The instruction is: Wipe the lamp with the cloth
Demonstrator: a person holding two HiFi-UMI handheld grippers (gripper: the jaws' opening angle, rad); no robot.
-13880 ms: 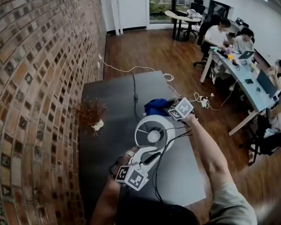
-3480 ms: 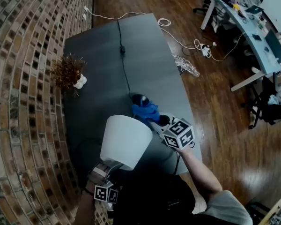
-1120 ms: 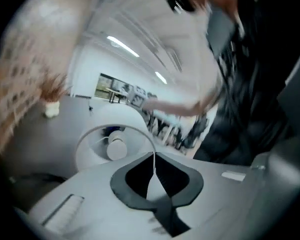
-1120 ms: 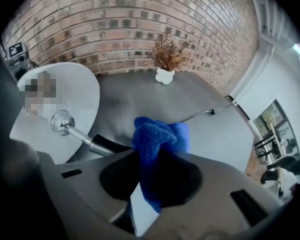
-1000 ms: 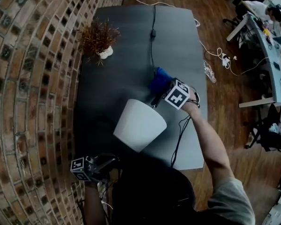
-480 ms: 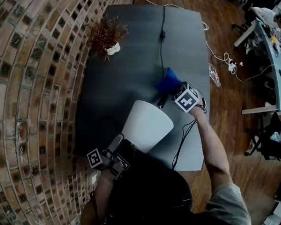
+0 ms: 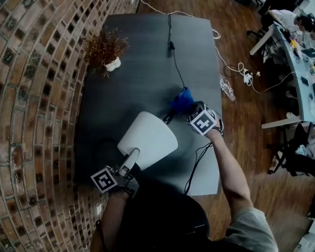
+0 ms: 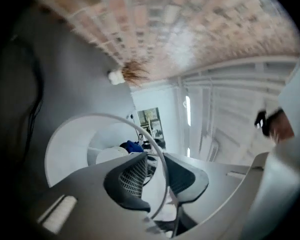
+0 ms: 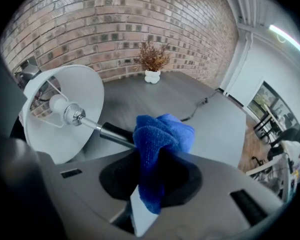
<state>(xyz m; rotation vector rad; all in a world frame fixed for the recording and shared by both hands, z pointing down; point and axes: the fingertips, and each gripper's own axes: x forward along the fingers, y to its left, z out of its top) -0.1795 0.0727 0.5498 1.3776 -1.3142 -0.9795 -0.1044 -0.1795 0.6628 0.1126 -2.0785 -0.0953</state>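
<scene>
A white lamp (image 7: pixel 147 139) with a smooth cone-shaped shade lies tipped over in the lower middle of the head view, above a dark grey rectangular surface (image 7: pixel 142 72). The shade's wide mouth is turned toward the lower left of that frame. Whether the foot of the lamp rests on the surface cannot be made out.

The left tool (image 7: pixel 131 155) reaches up from the bottom of the frame to the near edge of the shade. In the left gripper view the thin white rim (image 8: pixel 161 156) of the shade runs between its two dark ribbed pads. The jaws have just been closing and now stand narrow around that rim. The rim lies close against the right-hand pad, and a sliver of white shows between it and the left-hand pad, so the rim is not clamped.

The right tool (image 7: pixel 173 114) sits just right of centre in the head view. It is pinched tight on a bright blue terry cloth (image 9: pixel 160 144). The bunched cloth sticks out past the jaws and touches the lamp's black stem (image 9: pixel 112 132), just below the chrome fitting and the round bulb (image 9: pixel 57 104).

A dried brown plant in a small white pot (image 7: pixel 106 49) stands at the surface's upper left, beside a red brick wall (image 7: pixel 31 88). A thin black cable (image 7: pixel 173 51) runs down the surface from its far edge toward the cloth.
</scene>
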